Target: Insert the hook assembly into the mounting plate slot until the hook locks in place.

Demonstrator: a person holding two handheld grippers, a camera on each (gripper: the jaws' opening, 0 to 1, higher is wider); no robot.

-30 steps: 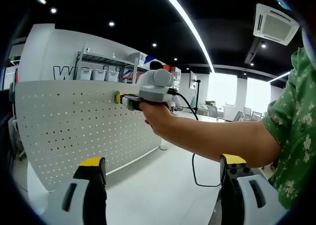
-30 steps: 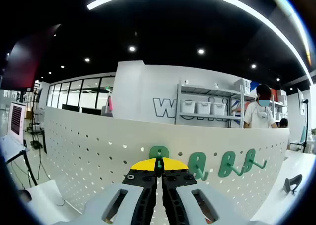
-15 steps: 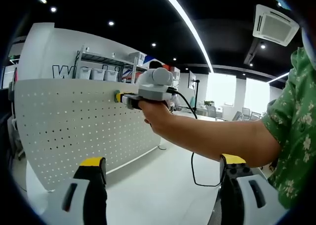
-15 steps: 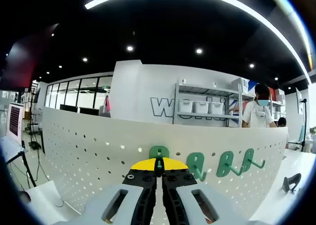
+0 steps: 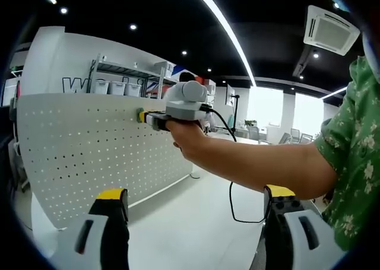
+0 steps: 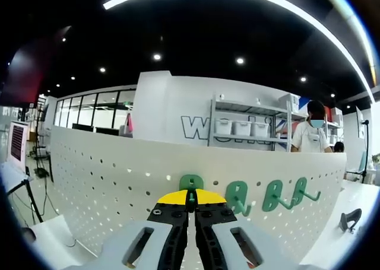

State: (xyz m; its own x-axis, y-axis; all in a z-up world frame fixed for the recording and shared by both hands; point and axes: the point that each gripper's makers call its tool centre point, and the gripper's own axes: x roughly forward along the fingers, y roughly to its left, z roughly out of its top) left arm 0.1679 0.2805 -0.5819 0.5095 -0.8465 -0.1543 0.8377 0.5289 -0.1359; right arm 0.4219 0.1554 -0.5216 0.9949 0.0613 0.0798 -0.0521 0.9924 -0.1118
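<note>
Little altered over the last second: only a faint drift of both views, with the green hook [image 6: 190, 183] at the same row of the pegboard [image 6: 107, 181] and no deeper than before. Taken as a judgement, a sign that the hook is pressed at its slot, locked or not cannot be told.

Right gripper [image 6: 191, 200] clamped, jaws all but together, yellow tips meeting around the hook's green stem, the hook's back plate flush against the board near its top edge. In the left gripper view, the same gripper [image 5: 160, 120] pushed nose-first against the board near its top edge, carried by the person's hand [image 5: 187, 136]. Left gripper [image 5: 193, 213] wide open, gripping nothing, hanging low over the white table [image 5: 190, 222], well apart from the board.

Three more green hooks [image 6: 273, 196] already seated along the same row to the right of the held one, the nearest just beside it, so scant room for sideways play on that side. Bare perforated panel to the left and below, free for shifting. Top edge of the board close above the hook, leaving small margin upward. Black clamp-like item [image 6: 351, 220] on the table near the board's right end, well clear.
</note>
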